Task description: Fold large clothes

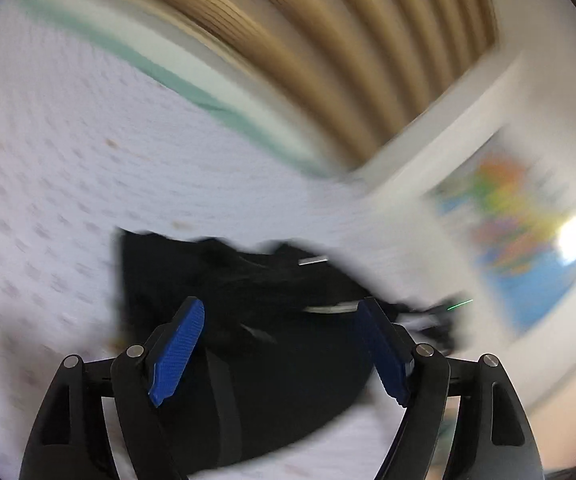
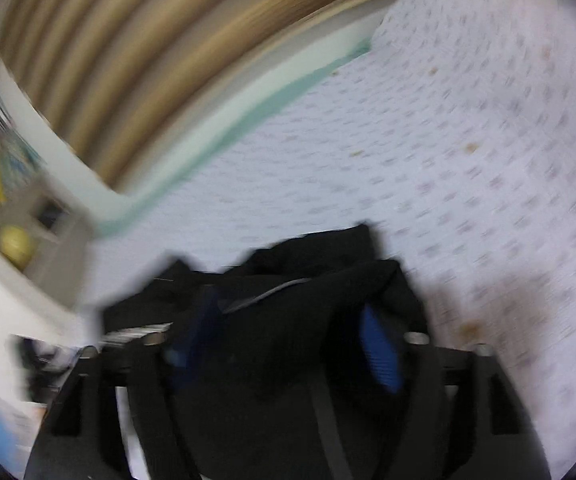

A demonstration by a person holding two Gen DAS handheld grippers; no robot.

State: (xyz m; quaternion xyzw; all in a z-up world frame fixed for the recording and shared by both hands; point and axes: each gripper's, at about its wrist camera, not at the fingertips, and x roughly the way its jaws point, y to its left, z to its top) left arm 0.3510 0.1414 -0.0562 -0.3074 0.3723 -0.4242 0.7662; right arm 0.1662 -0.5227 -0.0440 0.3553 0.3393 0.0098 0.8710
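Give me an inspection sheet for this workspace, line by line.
Surface: white dotted bedsheet with a few small brownish spots.
Job's things: black garment, bunched, lying on the sheet.
Clutter: nothing seen on the sheet.
Grippers: left gripper open above the garment; right gripper has fabric between its fingers, blur hides any grip.
Cables: nothing seen.
Surroundings: tan curtain, colourful poster, yellow ball; all blurred.

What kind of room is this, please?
Probably a bedroom, though the pictures are blurred. A black garment lies on a white patterned bedsheet, tan curtains hang behind, and a colourful wall map is at the side.
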